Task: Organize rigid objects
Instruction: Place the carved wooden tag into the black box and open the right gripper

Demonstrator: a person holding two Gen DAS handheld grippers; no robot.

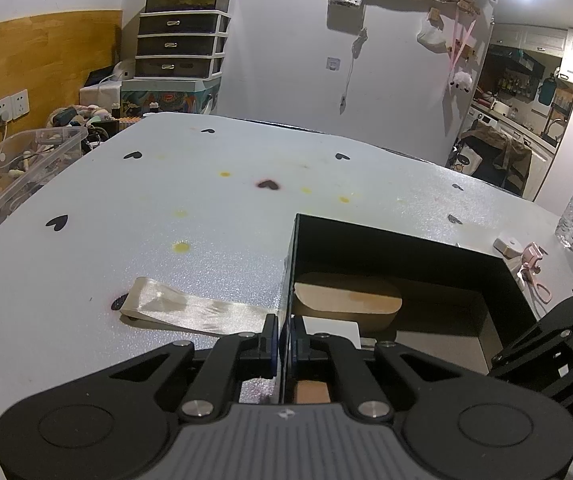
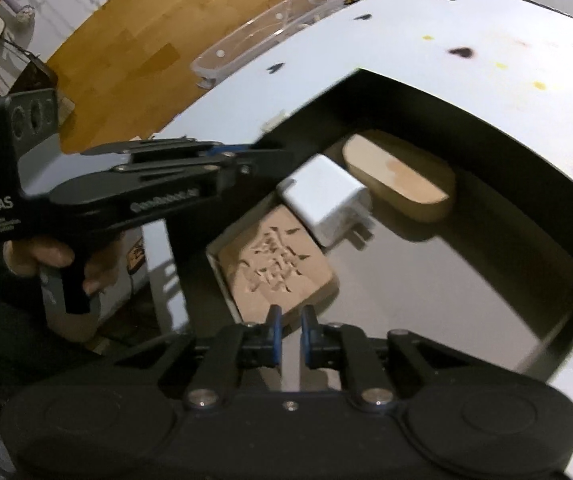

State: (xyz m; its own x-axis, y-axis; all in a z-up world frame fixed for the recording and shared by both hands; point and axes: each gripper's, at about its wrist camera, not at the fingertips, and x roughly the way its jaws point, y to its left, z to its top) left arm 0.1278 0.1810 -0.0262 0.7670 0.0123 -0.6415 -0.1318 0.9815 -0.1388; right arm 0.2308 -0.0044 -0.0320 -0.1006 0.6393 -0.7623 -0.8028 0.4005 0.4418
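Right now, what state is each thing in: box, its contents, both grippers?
Black box: open, upright on the table.
Left gripper: shut on the black box wall.
Right gripper: nearly closed, holding nothing.
White charger: inside box, lying on carved wooden block.
Oval wooden piece: inside box, flat.

box (image 1: 386, 240): black | charger (image 2: 324, 200): white | carved block (image 2: 274, 264): tan | table (image 1: 206, 200): white, black hearts
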